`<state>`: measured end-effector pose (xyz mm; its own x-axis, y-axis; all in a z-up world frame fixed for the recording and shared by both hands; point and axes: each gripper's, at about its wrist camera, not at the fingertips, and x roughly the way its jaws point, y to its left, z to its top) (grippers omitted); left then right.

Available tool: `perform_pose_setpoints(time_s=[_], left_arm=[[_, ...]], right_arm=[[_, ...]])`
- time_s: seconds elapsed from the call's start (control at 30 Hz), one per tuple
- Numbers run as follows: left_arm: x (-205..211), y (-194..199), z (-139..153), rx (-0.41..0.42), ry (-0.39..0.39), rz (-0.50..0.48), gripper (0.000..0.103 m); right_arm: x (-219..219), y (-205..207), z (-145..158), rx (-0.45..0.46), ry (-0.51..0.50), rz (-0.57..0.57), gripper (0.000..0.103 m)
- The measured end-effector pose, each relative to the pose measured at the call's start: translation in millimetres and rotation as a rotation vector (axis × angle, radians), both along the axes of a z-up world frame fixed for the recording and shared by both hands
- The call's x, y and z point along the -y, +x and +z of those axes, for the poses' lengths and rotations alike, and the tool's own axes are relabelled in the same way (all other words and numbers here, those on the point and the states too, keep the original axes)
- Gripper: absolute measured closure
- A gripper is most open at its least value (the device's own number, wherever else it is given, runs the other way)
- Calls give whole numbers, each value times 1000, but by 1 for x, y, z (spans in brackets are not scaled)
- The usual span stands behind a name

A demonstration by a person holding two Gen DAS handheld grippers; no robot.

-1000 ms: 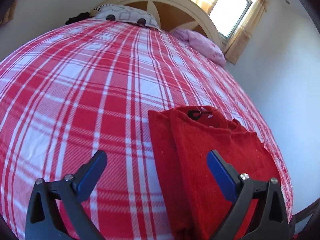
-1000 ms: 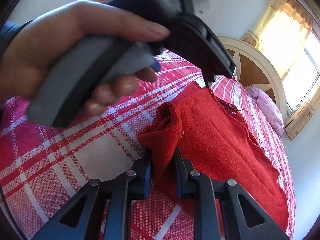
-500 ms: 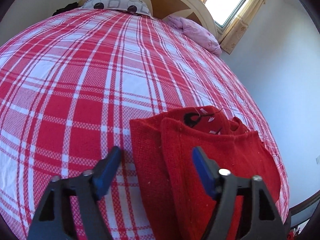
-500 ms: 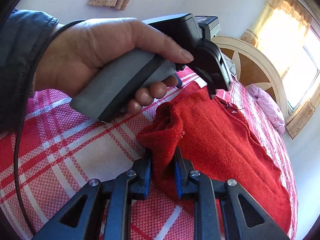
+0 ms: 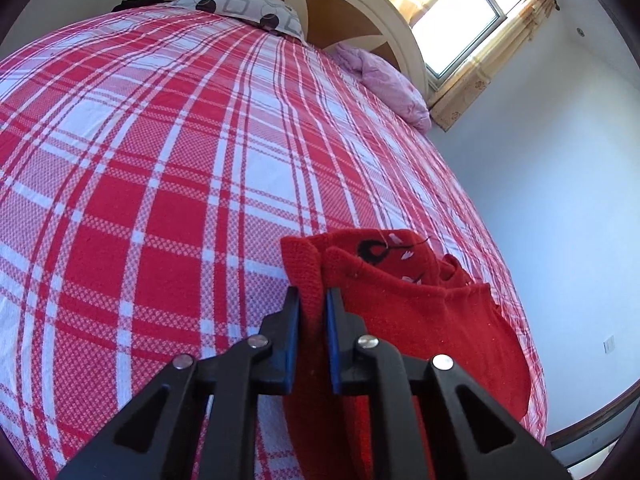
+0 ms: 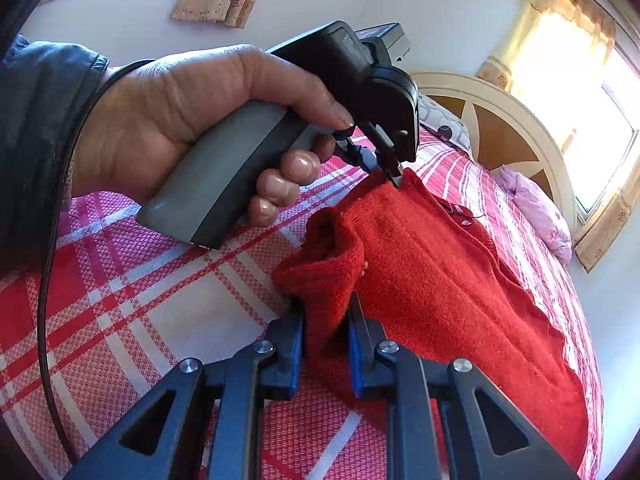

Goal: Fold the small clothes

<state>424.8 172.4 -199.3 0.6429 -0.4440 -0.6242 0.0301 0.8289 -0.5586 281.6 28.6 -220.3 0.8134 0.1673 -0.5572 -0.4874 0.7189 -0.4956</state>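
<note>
A: The left gripper (image 5: 312,304), wide a second ago, is closing on the folded edge of the red knitted sweater (image 5: 420,312) lying on the red-and-white checked bedsheet (image 5: 160,160).

B: And the right gripper (image 6: 326,320) stays clamped on its bunched corner, so lifting to fold looks next.

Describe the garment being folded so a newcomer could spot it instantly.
Start at the bed with its red and white plaid sheet. Near its foot, on the window side, lies the red knit sweater, far from the pillows. It is solid red against the checks, with a small black motif by the collar.
</note>
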Motion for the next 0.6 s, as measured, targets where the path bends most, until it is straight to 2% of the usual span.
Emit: perform_pose_setpoints(time_s=[0.1,0.17,0.23,0.33,0.4,0.47,0.6], left_arm=[[2,2,-1,-7,20,-2,90],[4,5,-3,-22,39,2,85],[-2,9,-8,-39,-8,5,64],[-9,10,-10,-31,-71,3,61],[-5,11,-9,-22,-50,-19,63],[0,12,-8,-21,-35,-48,89],[5,7,1,8,16,-32,90]], right_arm=[[-1,0,-2,1,-5,0,85],[-2,-1,-3,0,-11,0,85],[-4,-2,-3,3,-17,-1,85],[-6,-2,-3,1,-18,0,85],[-6,-2,-3,-1,-16,0,85],[-6,-2,-2,-1,-12,1,85],[-1,-4,3,14,14,4,87]])
